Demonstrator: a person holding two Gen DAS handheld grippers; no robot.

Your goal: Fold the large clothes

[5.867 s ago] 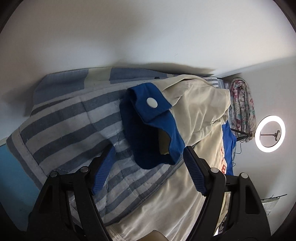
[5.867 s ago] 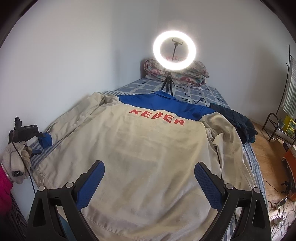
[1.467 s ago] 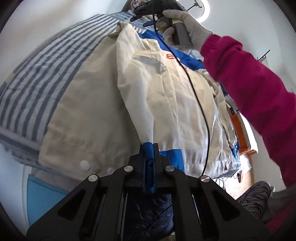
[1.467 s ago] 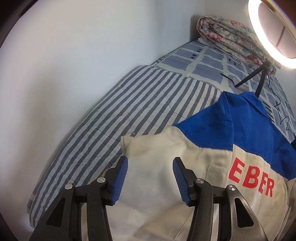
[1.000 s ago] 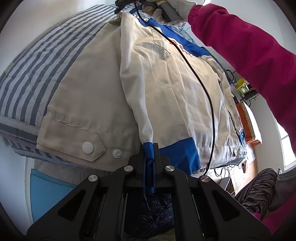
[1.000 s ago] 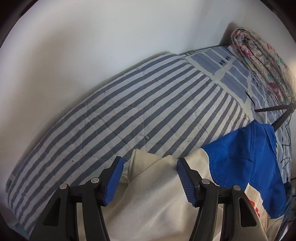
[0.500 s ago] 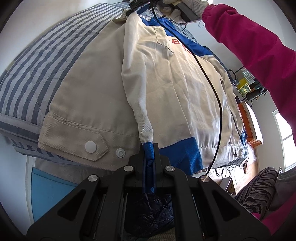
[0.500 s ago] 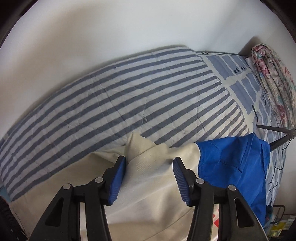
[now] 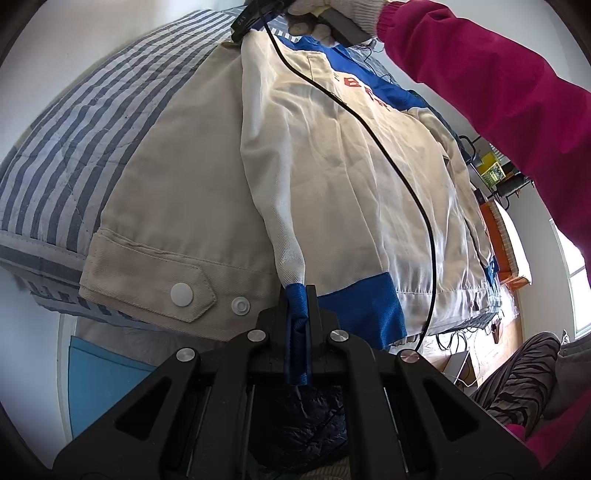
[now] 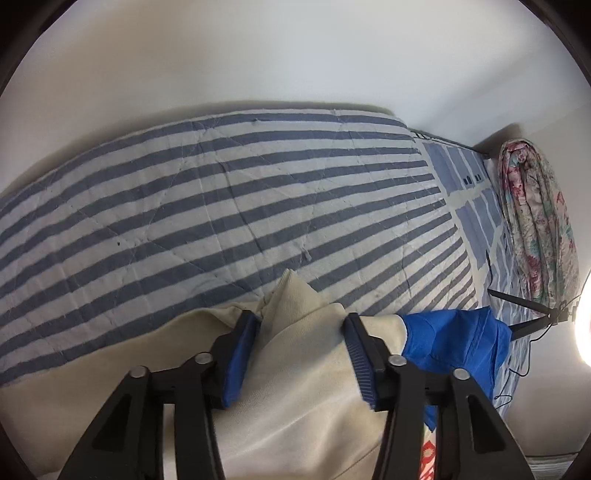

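Across the striped bed [image 10: 221, 206] I have the jacket [image 9: 351, 155] spread back-up, its long axis running from the hem near me to the blue collar [image 10: 454, 339] at the far end. Its sleeve [image 9: 266, 166] lies folded along that axis over the body. My left gripper [image 9: 298, 314] is pressed together on the blue cuff [image 9: 297, 332] at the hem end. My right gripper [image 10: 301, 343] sits at the shoulder [image 10: 291, 302], jaws closing with the cream fold between them, not yet pinched as far as I can see. I judge both grips share the jacket's left edge, so the next fold swings that side toward the middle; the right hand [image 9: 332, 18] is nearer the collar.
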